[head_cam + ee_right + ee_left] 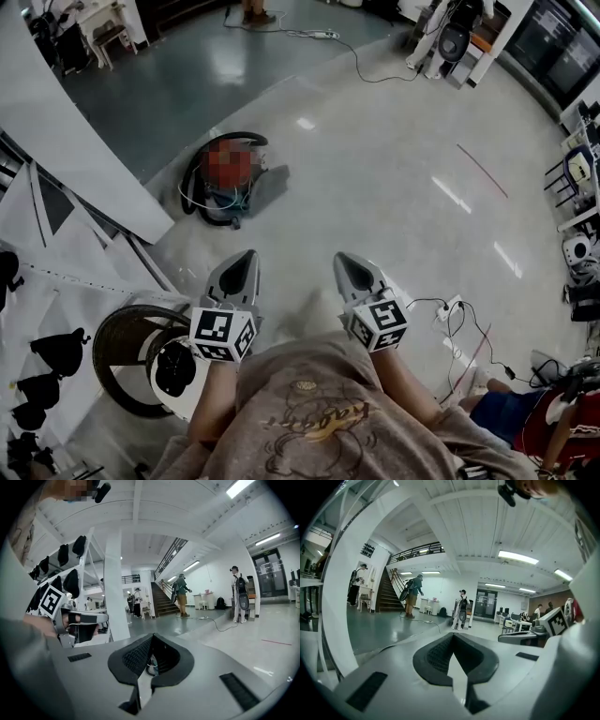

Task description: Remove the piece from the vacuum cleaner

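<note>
The vacuum cleaner (225,178) stands on the floor ahead and a little to the left. It has a red top, a blue-grey drum and a black hose looped round it. My left gripper (246,257) and right gripper (345,260) are held side by side near my body, well short of the vacuum, pointing roughly level towards it. Both are shut with nothing between the jaws. In the left gripper view my left gripper (453,638) points into the open hall. In the right gripper view a bit of the vacuum (152,664) shows low behind my right gripper (151,638).
Slanted white panels (75,159) and a rack of dark objects (42,375) fill the left side. A round dark ring (127,361) lies by my left foot. A power strip (450,309) with cables lies at the right, near a seated person (525,412). Distant people (461,609) stand near a staircase (386,595).
</note>
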`<act>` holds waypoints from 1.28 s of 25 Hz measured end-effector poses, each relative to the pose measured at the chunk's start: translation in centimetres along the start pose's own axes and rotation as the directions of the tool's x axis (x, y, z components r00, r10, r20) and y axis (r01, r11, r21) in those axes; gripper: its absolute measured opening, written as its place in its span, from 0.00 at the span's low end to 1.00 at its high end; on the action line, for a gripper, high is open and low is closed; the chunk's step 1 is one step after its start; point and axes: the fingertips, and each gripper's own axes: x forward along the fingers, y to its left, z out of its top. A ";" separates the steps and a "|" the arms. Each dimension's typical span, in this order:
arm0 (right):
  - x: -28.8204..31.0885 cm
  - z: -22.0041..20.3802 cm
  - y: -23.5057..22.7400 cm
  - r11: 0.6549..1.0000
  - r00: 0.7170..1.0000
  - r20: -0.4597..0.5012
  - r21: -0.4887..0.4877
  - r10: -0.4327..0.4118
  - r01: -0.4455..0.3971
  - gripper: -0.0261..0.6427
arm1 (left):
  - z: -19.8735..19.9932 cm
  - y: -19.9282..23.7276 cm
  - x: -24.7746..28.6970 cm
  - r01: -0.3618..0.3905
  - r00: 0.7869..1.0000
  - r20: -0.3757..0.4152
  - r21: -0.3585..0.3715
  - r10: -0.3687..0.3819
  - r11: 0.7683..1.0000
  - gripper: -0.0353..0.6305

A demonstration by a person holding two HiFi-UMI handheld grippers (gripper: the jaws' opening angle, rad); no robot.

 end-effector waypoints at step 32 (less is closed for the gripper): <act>27.2 7.4 -15.9 0.975 0.972 -0.085 0.003 0.220 -0.220 0.04 | 7.2 12.9 25.6 -0.194 0.981 -0.032 -0.079 0.192 0.978 0.06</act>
